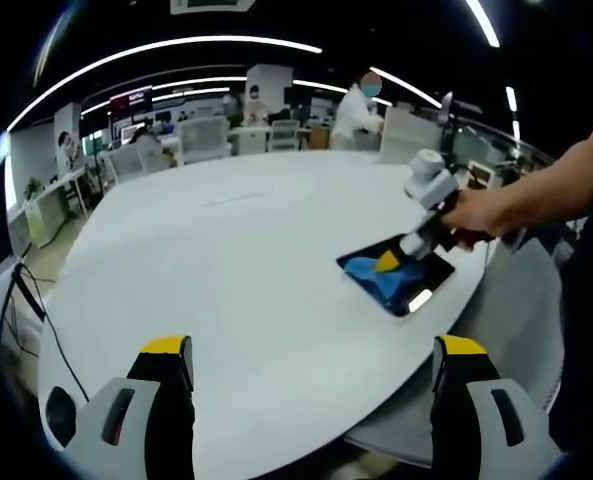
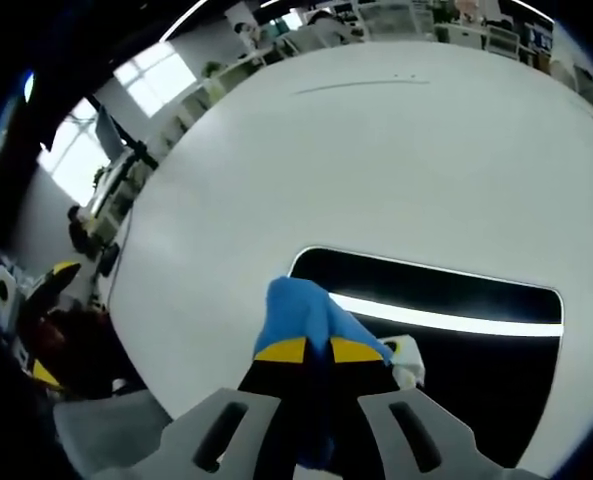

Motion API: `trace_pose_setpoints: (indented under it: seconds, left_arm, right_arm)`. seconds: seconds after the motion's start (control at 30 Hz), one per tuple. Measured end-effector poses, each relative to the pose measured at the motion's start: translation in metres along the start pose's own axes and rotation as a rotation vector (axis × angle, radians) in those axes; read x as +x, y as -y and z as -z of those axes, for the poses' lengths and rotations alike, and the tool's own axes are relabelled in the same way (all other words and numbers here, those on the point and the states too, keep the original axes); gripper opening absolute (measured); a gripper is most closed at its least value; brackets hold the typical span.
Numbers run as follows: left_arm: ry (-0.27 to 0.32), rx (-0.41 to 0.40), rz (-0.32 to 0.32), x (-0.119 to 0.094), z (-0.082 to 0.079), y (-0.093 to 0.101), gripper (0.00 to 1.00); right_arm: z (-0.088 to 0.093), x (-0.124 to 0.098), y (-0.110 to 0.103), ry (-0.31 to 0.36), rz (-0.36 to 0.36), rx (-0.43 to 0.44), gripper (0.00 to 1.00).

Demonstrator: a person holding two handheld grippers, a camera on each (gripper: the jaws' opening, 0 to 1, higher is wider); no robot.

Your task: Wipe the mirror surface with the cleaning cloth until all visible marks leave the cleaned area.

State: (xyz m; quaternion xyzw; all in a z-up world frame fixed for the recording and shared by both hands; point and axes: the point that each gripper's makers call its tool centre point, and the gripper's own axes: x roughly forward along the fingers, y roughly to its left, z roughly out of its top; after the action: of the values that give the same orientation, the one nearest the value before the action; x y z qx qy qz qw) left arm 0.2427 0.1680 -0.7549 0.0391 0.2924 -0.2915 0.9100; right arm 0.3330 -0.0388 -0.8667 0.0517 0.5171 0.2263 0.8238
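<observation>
cloth [image 2: 301,315] on mirror [image 2: 456,330], mirror flat on table [image 2: 376,160] near its edge

My white desk [image 1: 246,260] curves wide across an open office. Long ceiling light strips [image 1: 176,48] arc over the upper frame, above chairs [image 1: 204,138] and workstations at the back. Bright windows [image 2: 156,75] glow at upper left.

Left gripper [image 1: 311,385]: fingers [image 1: 166,375] wide apart, nothing between them, above the near desk edge.
Desk [image 1: 236,260]: white, rounded.
Mirror [image 1: 398,277]: dark, flat on the desk near its right edge.
Cloth [image 1: 381,280]: blue, lying on the mirror.
Right gripper [image 1: 391,262]: held in a hand [image 1: 476,212], yellow-tipped fingers down on the cloth.
Background: office desks, chairs, a person standing.
</observation>
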Motion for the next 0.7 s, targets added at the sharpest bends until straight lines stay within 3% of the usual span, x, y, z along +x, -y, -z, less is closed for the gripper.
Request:
trace_pose_setpoints:
  seconds: [0.7]
  left_arm:
    - [-0.010, 0.016, 0.012, 0.002, 0.002, 0.006, 1.00]
  right_arm:
    - [0.004, -0.012, 0.024, 0.011, 0.018, 0.033, 0.02]
